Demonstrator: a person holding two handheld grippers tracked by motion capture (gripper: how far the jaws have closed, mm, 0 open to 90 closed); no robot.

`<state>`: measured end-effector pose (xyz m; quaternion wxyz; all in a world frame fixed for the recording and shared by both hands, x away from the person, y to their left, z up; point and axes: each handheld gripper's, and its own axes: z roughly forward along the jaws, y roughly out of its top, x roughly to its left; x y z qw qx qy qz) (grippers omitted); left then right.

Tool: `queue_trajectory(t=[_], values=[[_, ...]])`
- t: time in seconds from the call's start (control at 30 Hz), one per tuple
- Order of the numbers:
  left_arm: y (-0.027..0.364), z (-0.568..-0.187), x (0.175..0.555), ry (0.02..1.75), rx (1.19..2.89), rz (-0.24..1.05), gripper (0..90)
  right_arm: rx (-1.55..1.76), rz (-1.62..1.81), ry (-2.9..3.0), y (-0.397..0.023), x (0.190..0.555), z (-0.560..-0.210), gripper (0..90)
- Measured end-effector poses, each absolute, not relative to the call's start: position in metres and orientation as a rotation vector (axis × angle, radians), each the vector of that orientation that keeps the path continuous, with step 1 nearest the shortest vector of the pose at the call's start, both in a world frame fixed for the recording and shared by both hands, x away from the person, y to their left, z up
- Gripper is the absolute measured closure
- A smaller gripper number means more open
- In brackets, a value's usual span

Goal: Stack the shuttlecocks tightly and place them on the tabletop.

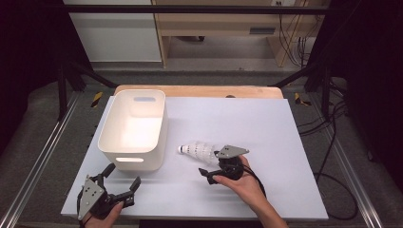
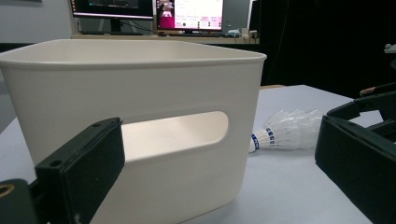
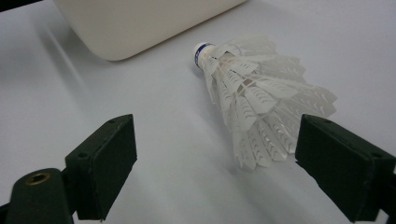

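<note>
Left gripper (image 1: 122, 179) sits nearest, at the near left corner of the white table (image 1: 266, 123), held in a hand, jaws spread wide with nothing between them. In the left gripper view its two black jaws frame the near wall of the white bin (image 2: 140, 140), with the handle slot straight ahead; bin close in front, not touched.

Right gripper (image 1: 209, 175) next, right of centre, held in the person's right hand (image 1: 240, 183), grey plate on top. Jaws wide apart, gripping nothing. No pad touches feathers.

Shuttlecock (image 1: 197, 149) lies on its side on the table just beyond the right gripper, white feathers, cork end with a blue band. In the right gripper view the shuttlecock (image 3: 254, 98) is ahead of the jaws and off to the right-hand jaw's side, skirt end nearest, just ahead of that jaw's tip, cork pointing away toward the bin. Not between the pads yet.

Bin (image 1: 134, 127) farther back on the left, upright, open top, nothing seen inside. Cork end near the bin's right wall, small gap, apart. In the left gripper view the shuttlecock (image 2: 285, 133) shows past the bin's right corner.
</note>
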<state>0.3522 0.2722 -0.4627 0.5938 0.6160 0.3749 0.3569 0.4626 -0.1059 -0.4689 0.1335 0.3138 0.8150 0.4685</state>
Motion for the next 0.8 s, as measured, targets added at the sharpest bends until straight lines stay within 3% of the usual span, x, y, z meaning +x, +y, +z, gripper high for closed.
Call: queue_trajectory(t=[0.5,0.8], values=[[0.271,-0.462,0.351,0.857,1.446,0.837,1.6,0.917,1.381,2.384,-0.095,0.471,-0.474,24.6],[0.273,-0.462,0.351,0.860,1.442,0.843,1.6,0.888,1.376,2.389,-0.086,0.476,-0.474,26.7]])
